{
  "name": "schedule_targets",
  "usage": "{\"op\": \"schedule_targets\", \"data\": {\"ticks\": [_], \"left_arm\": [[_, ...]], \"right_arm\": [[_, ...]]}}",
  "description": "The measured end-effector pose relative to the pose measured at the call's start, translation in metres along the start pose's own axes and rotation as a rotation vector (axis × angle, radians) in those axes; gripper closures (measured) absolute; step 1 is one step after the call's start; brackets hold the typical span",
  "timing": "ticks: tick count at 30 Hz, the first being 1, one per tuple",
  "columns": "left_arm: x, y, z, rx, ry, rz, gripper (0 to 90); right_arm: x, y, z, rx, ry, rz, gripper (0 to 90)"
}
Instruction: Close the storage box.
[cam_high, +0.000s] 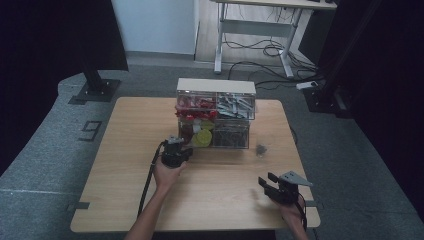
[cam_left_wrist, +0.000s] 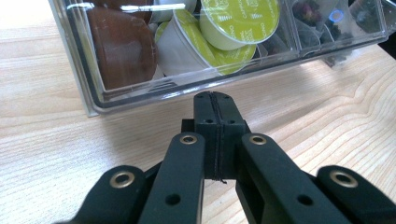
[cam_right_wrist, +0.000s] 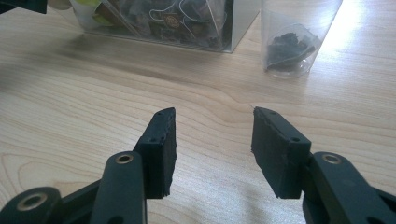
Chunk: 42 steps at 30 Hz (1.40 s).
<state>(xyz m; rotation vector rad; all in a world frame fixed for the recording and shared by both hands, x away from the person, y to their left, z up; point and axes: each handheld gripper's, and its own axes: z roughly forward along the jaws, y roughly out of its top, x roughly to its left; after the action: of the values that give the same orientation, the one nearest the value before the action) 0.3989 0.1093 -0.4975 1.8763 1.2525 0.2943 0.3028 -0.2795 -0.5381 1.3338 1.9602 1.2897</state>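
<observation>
Drawer box (cam_high: 216, 114): clear, four compartments under a pale top, standing at the far middle of the bench (cam_high: 125, 170).
Lower left drawer (cam_left_wrist: 116, 88): the one nearest the left gripper; its clear front wall stands just ahead of the closed jaw tips. Whether the tips touch it I cannot tell.
Capsules (cam_left_wrist: 238, 21): green-lidded and brown ones lie heaped inside that drawer, seen through its wall in the left gripper view.
Other compartments: red items upper left (cam_high: 196, 106), grey items upper right (cam_high: 235, 106), dark sachets lower right (cam_high: 230, 136).
Left gripper (cam_left_wrist: 215, 100): jaws pressed flat together with nothing between them; it points at the bottom edge of the drawer front, low over the bench. In the high view it sits just before the box's lower left corner (cam_high: 176, 150).
Right gripper (cam_right_wrist: 212, 133): jaws partly apart, nothing between them, bare wood showing in the gap. In the high view it is near the front right bench edge (cam_high: 272, 185), well apart from the box.
Cup (cam_right_wrist: 296, 37): small, clear, upright, with a dark sachet inside; it stands on the bench just right of the box, ahead of the right gripper and apart from it.
Hands: a left hand (cam_high: 167, 172) and a right hand (cam_high: 292, 212) carry the grippers in from the near edge.
</observation>
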Motion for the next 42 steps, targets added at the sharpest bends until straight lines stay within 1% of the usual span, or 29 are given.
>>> {"op": "schedule_targets", "data": {"ticks": [4,5,6,7,8,9,11,13,16,18,21,23,26,31,34,36,42], "left_arm": [[0.000,-0.004,-0.001,-0.006,-0.006,0.001,87.4],[0.001,-0.005,-0.002,0.001,-0.003,0.012,87.1],[0.000,-0.006,-0.002,-0.004,0.003,0.014,86.7],[0.001,-0.007,-0.003,-0.003,0.003,0.020,86.1],[0.001,-0.008,-0.003,-0.010,-0.001,0.018,85.2],[0.001,-0.009,-0.004,-0.008,-0.002,0.027,83.7],[0.001,-0.011,-0.006,-0.007,-0.008,0.042,79.6],[0.001,-0.015,-0.007,-0.011,-0.005,0.055,73.1],[0.004,-0.021,-0.010,-0.026,-0.007,0.055,65.9],[0.006,-0.024,-0.012,-0.031,-0.016,0.049,62.7],[0.007,-0.029,-0.017,-0.046,-0.021,0.052,58.9],[0.006,-0.033,-0.020,-0.052,-0.024,0.062,55.6],[0.004,-0.039,-0.025,-0.046,-0.016,0.086,51.7],[0.000,-0.052,-0.035,-0.039,-0.008,0.118,48.4],[0.000,-0.060,-0.042,-0.041,-0.009,0.120,47.6],[0.001,-0.067,-0.049,-0.039,-0.005,0.135,46.5],[0.008,-0.090,-0.065,-0.030,0.010,0.138,46.0]], "right_arm": [[0.000,-0.001,0.001,0.003,-0.001,0.001,49.7],[0.001,-0.001,0.001,0.004,-0.001,0.000,49.7],[0.001,-0.001,0.002,0.005,-0.001,-0.001,49.6],[0.001,-0.001,0.002,0.005,-0.002,-0.001,49.6],[0.000,-0.001,0.002,0.006,-0.002,0.000,49.6],[0.000,-0.002,0.002,0.006,-0.003,0.002,49.5],[-0.001,-0.002,0.002,0.006,-0.005,0.005,49.4],[-0.002,-0.002,0.003,0.007,-0.006,0.009,49.2],[-0.003,-0.003,0.004,0.011,-0.007,0.013,48.7],[-0.003,-0.004,0.004,0.008,-0.012,0.013,48.7],[-0.003,-0.004,0.004,0.008,-0.013,0.013,48.7],[-0.004,-0.004,0.004,0.009,-0.012,0.014,48.7],[-0.005,-0.005,0.004,0.013,-0.016,0.017,48.7],[-0.008,-0.006,0.004,0.018,-0.023,0.022,48.6],[-0.010,-0.006,0.003,0.023,-0.030,0.022,48.4],[-0.011,-0.007,0.002,0.025,-0.035,0.025,48.3],[-0.015,-0.013,-0.002,0.039,-0.050,0.038,48.2]]}}
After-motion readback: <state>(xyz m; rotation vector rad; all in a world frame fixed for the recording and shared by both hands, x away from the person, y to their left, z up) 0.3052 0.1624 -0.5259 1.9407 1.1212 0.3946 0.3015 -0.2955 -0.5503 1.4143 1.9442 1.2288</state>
